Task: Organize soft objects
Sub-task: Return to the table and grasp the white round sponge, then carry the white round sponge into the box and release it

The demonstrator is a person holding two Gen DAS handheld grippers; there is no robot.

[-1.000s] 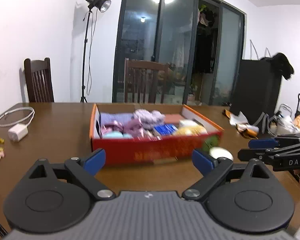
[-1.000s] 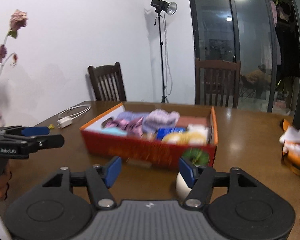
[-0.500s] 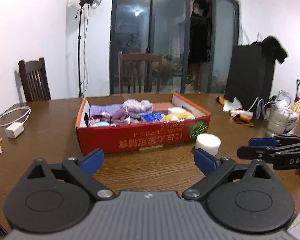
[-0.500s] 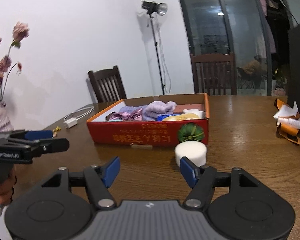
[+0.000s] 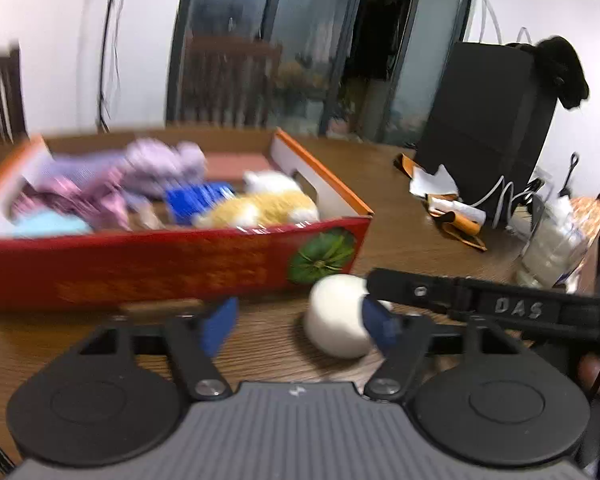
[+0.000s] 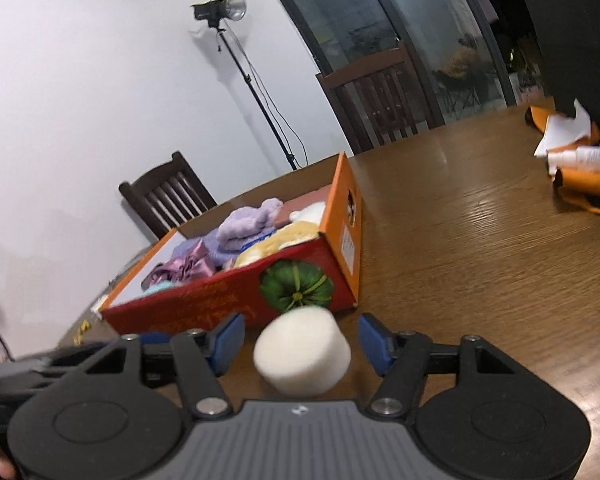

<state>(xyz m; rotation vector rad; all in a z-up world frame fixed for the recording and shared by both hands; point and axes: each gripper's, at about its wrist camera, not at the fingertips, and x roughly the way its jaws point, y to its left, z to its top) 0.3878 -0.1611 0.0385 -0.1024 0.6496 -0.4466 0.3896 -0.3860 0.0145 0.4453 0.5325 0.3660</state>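
Since half a second ago your right gripper (image 6: pixel 300 338) has closed in on the white sponge puck (image 6: pixel 302 350), which then sat well ahead of the blue pads and now lies between them, with a gap showing on each side. Its jaws are spread wide and hold nothing. Your left gripper (image 5: pixel 298 326) has swung in too; its jaws are also wide and empty, with the puck just beside its right pad (image 5: pixel 374 326) and partly hidden by it.

Judging from this, the main risk is a lopsided squeeze. The puck sits nearer your left pad (image 6: pixel 228 338) than your right pad (image 6: pixel 374 342), so one pad may reach it first and shove it across the smooth wooden table (image 6: pixel 480 240) before the other bites. Soft foam may also bulge and pop out if you pinch only its near rim. The two grippers are close together, and the left wrist view shows the right one's fingers running across just above the left's right pad, so a bump is possible.

The puck is a short cylinder resting on a flat face, its axis upright, tipped only by the slant of the camera; being round, it points no particular way.

Just beyond it stands the red cardboard box (image 6: pixel 220 300), already crowded with the purple towel (image 6: pixel 248 226), the yellow plush (image 5: pixel 266 206) and other cloths, so free room looks scarce.
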